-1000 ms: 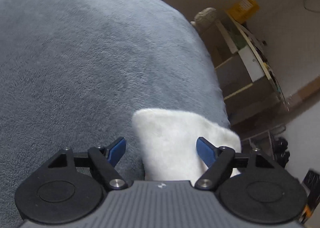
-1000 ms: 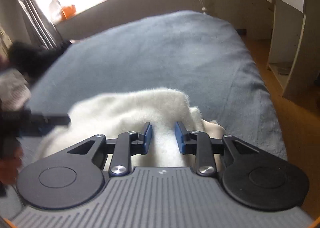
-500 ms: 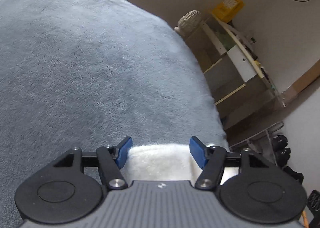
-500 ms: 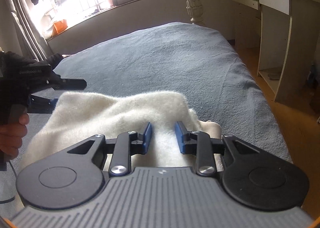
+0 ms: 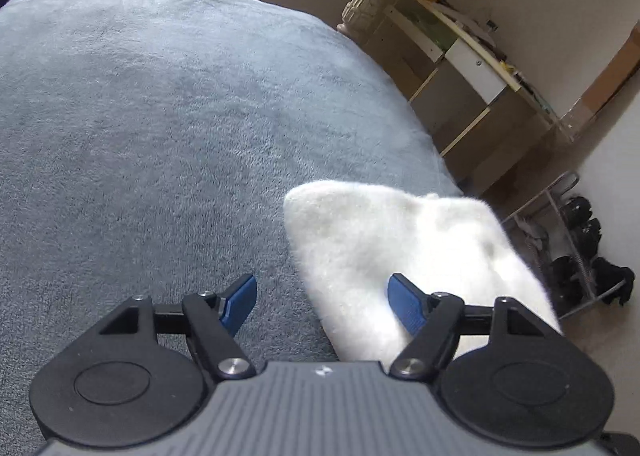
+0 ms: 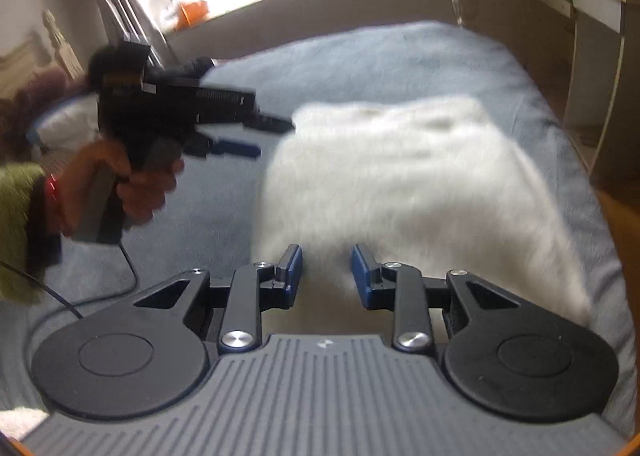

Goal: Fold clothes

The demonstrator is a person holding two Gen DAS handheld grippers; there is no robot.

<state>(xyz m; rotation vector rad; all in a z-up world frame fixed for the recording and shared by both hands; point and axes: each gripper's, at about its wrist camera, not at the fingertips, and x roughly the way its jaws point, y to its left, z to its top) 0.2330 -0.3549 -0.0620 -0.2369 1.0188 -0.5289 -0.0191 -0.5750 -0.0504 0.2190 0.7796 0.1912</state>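
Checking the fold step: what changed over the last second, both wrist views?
The left gripper pulled back off the white garment; it now sits clear of the left edge, nothing between its jaws, which are opening. In its own view the garment reappears, mostly to the right. The garment now lies squarer on the grey blanket. Unchanged: the right gripper stays narrow, fabric between its jaws.

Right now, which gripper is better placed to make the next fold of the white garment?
Right gripper: its jaws already have the white garment between them. Left gripper is opening, beside the garment's edge.
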